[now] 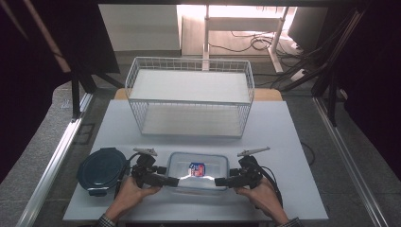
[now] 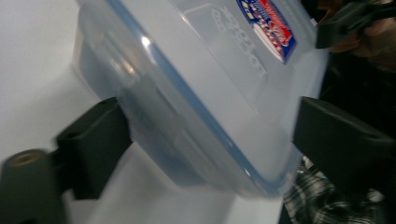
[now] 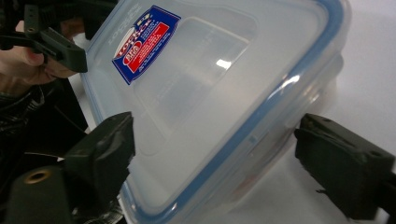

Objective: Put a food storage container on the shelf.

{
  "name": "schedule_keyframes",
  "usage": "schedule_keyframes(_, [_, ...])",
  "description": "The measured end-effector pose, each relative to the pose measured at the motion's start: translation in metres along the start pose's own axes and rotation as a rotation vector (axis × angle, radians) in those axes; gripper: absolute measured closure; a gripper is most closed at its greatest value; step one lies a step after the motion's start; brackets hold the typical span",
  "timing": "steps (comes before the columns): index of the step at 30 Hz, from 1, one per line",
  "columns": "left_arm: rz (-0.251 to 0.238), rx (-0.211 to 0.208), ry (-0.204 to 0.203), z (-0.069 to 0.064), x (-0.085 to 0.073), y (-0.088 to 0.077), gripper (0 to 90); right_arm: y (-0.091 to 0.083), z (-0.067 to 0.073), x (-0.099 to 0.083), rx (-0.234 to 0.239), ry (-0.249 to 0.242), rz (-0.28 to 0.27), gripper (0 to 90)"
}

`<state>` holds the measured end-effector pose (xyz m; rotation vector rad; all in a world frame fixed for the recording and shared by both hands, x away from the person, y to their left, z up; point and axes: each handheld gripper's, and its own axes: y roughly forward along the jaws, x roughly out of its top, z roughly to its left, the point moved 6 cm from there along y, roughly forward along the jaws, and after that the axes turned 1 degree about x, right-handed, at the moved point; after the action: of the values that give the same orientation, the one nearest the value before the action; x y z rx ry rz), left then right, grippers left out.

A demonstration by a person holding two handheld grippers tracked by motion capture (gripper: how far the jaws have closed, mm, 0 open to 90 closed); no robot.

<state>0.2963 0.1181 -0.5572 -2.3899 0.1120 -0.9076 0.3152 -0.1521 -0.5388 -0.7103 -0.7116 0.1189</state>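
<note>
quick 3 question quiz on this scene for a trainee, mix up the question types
1. True or false: the clear lidded container sits inside the wire basket.
2. What lies on the table left of the clear container? A) a dark round lidded container B) a mug C) a sponge
3. Fill in: the left gripper and right gripper come at the clear container from ______ ends.

Key
1. False: it rests on the white table, in front of the basket.
2. A: the dark round container.
3. Opposite: each gripper's jaws straddle one end of it.
</note>
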Motion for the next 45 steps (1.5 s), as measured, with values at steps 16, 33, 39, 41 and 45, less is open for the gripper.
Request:
schedule_keyframes(16, [-0.165,-0.068,-0.086,-0.011,-0.003,-0.022,51.9,-0.033,0.010,-0.012,0.044,0.079,-0.068,52.3])
schedule_keyframes(33, [-0.185,0.023,-0.040,-0.019,0.007,-0.029,52.7,-0.035,0.012,-0.003,0.021,0.016,-0.142,54.4])
schedule_keyframes(39, [-0.209,0.064,-0.005,-0.025,0.022,-0.040,51.6,-0.042,0.018,0.014,0.009,-0.035,-0.166,54.4])
schedule_keyframes(41, [-0.217,0.069,0.007,-0.026,0.027,-0.044,51.5,-0.044,0.019,0.019,0.009,-0.050,-0.174,54.4])
schedule_keyframes(45, [-0.235,0.075,0.016,-0.028,0.034,-0.051,51.6,-0.047,0.023,0.029,0.008,-0.071,-0.185,54.4])
